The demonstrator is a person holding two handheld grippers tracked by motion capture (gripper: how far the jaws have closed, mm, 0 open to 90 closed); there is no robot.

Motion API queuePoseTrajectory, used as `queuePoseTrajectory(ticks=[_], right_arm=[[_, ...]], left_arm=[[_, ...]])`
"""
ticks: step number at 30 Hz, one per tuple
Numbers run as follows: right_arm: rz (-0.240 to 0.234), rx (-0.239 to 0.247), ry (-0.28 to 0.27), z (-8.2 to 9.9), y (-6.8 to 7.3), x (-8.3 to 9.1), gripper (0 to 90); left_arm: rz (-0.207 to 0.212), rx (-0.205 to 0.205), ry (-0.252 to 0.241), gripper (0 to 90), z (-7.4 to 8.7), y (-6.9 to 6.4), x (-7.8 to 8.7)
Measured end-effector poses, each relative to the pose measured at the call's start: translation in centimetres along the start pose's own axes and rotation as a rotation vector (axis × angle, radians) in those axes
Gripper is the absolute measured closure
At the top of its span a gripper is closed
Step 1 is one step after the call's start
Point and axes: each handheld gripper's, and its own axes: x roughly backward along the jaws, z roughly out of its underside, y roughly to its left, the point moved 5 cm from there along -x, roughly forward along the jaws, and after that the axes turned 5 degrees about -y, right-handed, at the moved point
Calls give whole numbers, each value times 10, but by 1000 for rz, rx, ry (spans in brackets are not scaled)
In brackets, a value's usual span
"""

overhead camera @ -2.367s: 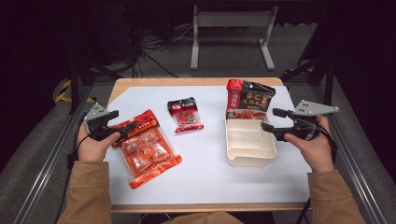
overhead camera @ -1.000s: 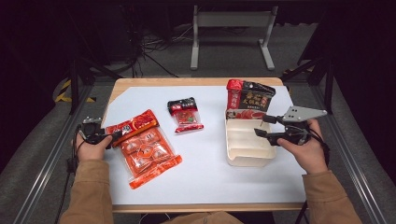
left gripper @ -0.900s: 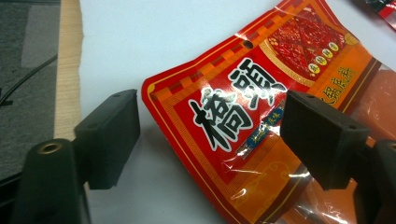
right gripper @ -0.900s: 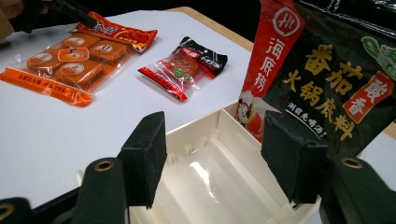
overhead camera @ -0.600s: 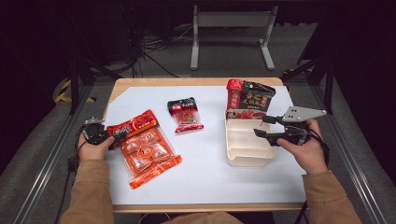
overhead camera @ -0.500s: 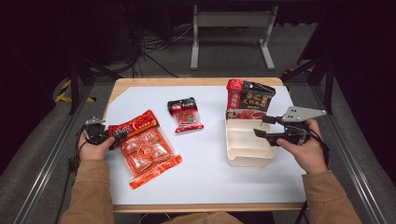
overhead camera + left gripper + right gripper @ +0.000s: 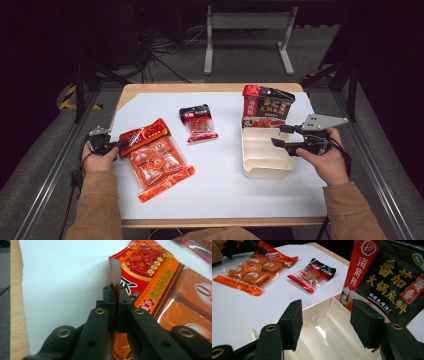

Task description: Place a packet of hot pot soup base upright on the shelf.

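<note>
Now the left gripper (image 7: 116, 293) has just closed on the glossy orange snack pack's (image 7: 155, 157) corner at the bench's (image 7: 225, 190) left. Beside it lies 1 small red packet (image 7: 198, 123); the right gripper (image 7: 325, 322), jaws apart, hovers over the white plastic tray (image 7: 262, 157) fronting a dark pouch (image 7: 267, 106).

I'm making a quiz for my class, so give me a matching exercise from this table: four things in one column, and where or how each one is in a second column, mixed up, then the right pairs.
Things:
1. orange pack
2. small red pack
3. white tray
4. black-and-red bag

Places or states:
A. stands at the tray's far end
B. empty, under the open right gripper
C. its edge is pinched in the left gripper
D. lies alone mid-table

Pairs: 1-C, 2-D, 3-B, 4-A
</note>
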Motion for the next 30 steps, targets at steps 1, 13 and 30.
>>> queuePoseTrajectory(ticks=[1, 13, 30], right_arm=[[0, 1, 2, 0, 0, 0, 440], [-61, -46, -10, -2, 7, 5, 622], [-55, -49, -24, -7, 7, 9, 656]], left_arm=[[0, 9, -5, 898, 0, 0, 0], [19, 14, -85, 900, -19, -13, 23], [129, 1, -233, 900, -60, -56, 75]])
